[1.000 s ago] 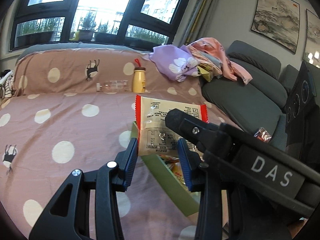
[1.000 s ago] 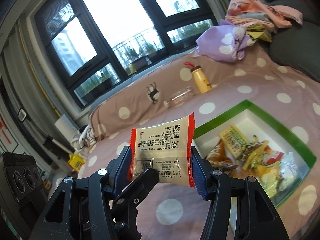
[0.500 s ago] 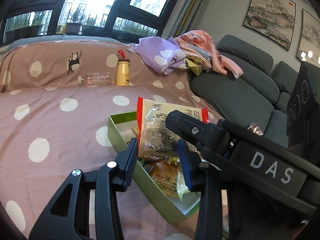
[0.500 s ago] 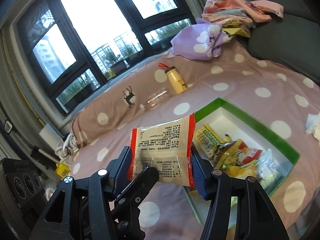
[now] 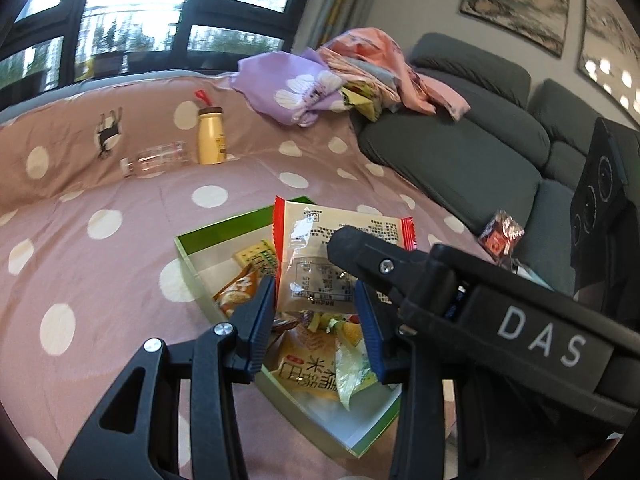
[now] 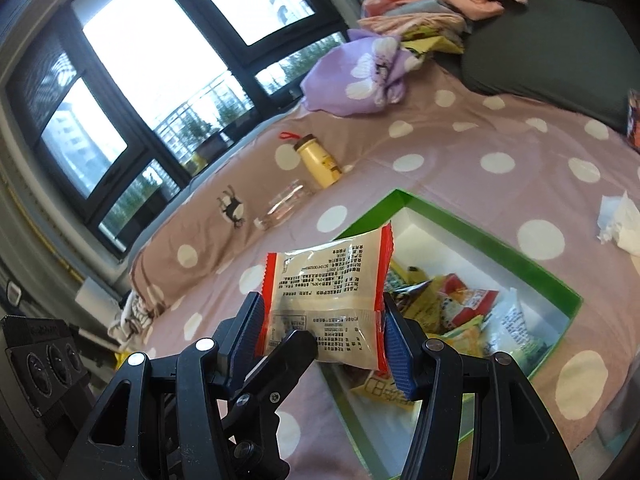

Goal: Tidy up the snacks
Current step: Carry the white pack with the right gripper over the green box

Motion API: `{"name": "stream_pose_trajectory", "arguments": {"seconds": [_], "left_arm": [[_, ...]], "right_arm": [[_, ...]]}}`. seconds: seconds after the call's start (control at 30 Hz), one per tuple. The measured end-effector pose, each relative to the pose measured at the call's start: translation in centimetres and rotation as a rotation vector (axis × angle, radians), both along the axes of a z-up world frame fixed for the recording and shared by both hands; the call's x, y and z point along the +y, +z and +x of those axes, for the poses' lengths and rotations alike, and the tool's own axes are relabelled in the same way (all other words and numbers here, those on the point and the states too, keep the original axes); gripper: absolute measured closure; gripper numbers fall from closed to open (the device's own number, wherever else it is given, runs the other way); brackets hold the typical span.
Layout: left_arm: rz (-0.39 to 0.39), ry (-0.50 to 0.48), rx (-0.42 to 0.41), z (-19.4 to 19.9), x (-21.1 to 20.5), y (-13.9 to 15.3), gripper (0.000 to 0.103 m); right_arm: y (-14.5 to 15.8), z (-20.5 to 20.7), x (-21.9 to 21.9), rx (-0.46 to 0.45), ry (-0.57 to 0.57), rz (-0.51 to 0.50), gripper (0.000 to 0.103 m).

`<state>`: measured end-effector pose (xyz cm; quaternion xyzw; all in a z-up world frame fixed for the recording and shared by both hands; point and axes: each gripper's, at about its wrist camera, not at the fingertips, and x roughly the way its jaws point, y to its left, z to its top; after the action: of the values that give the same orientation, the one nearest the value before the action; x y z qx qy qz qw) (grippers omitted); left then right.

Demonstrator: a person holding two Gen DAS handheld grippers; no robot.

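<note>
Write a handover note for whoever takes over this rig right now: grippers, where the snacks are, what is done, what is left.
Left gripper: fingers either side of the cream packet; real grip unclear.
Right gripper: shut on that packet, held over the green box.
Done: several snacks already lie in the box.
Left: lower the packet in and release; a red snack waits on the sofa edge.

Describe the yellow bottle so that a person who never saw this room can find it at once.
Look at the pink polka-dot blanket below the big window. At its raised far edge stands a small yellow bottle, upright, with a brown cap and a red loop. Beside it a clear bottle lies on its side; only the yellow one is opaque and standing.
</note>
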<state>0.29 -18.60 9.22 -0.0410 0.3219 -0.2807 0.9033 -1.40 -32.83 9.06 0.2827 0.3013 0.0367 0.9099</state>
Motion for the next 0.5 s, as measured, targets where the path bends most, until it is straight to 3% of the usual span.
{"name": "stream_pose_trajectory", "arguments": {"seconds": [0.13, 0.5], "left_arm": [[-0.001, -0.044, -0.01, 0.5, -1.4, -0.5, 0.064], [0.002, -0.059, 0.08, 1.8, -2.2, -2.7, 0.064]], "right_arm": [[-0.6, 0.2, -1.4, 0.02, -0.032, 0.017, 0.043], [-2.6, 1.5, -2.2, 0.134, -0.061, 0.0, 0.043]]}}
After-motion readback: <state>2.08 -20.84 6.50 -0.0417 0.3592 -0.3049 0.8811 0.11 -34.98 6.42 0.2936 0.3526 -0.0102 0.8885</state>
